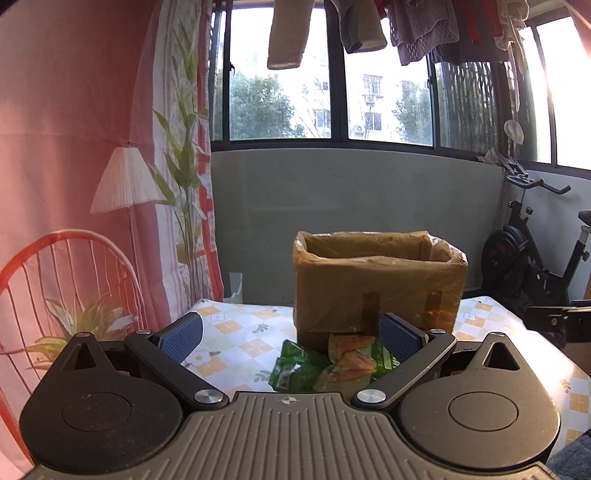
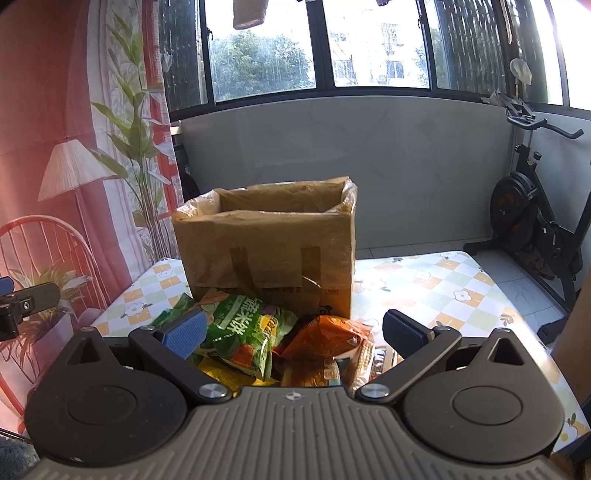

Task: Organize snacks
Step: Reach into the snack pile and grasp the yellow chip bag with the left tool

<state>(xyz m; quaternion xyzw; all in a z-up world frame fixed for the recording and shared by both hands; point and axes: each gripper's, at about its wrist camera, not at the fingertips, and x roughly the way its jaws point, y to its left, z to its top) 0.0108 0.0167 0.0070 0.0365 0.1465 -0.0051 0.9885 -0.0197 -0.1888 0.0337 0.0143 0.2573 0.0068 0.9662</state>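
An open cardboard box [image 1: 376, 284] [image 2: 269, 243] lined with clear plastic stands on the checked tablecloth [image 1: 236, 332] [image 2: 436, 288]. Several snack packets lie in front of it: a green packet [image 1: 295, 369] and an orange-green one [image 1: 351, 360] in the left wrist view, and in the right wrist view a green vegetable-print bag [image 2: 247, 328] and an orange bag [image 2: 325, 339]. My left gripper [image 1: 291, 336] is open above the packets, holding nothing. My right gripper [image 2: 295, 334] is open over the pile, also with nothing between its fingers.
An exercise bike [image 1: 532, 266] [image 2: 535, 218] stands on the floor at the right, beyond the table. A printed curtain [image 1: 92, 166] hangs on the left. Windows and hanging laundry [image 1: 406, 29] fill the back. The other gripper's tip [image 2: 22, 299] shows at the left edge of the right wrist view.
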